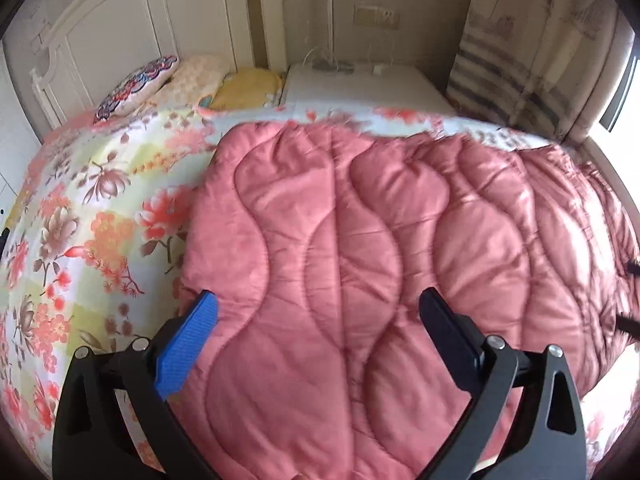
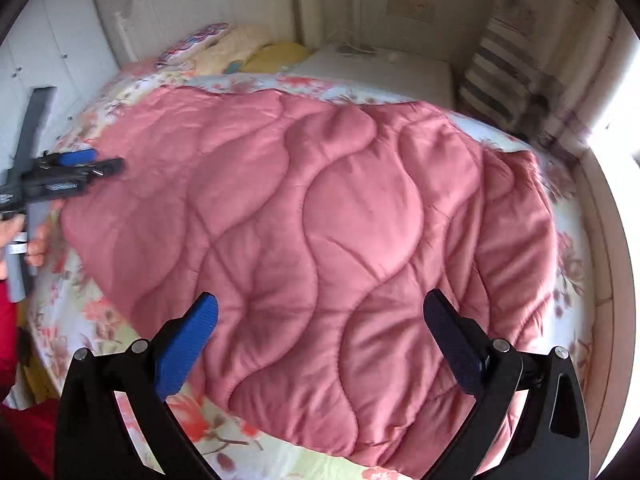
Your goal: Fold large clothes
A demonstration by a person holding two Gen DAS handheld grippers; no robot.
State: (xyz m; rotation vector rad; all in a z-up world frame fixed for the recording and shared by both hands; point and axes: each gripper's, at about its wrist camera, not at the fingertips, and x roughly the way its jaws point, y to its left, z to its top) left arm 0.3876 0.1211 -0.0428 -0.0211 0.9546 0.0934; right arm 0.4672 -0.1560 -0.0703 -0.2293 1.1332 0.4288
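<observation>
A large pink quilted piece (image 1: 360,248) lies folded on the floral bedsheet (image 1: 80,220), its wavy stitching facing up. My left gripper (image 1: 320,304) hovers open over its near left part, blue pad (image 1: 188,344) by the quilt's left edge, nothing between the fingers. In the right wrist view the same quilt (image 2: 320,208) fills the middle. My right gripper (image 2: 320,304) is open above its near edge and holds nothing. The left gripper (image 2: 100,162) shows at the quilt's left side, held by a hand (image 2: 38,240).
Several pillows (image 1: 160,80) lie by the white headboard (image 1: 132,12). A white bedside cabinet (image 1: 360,84) stands past the bed, a striped cloth (image 1: 504,80) to its right. A bright window is far right. A red sleeve (image 2: 8,320) shows at the left edge.
</observation>
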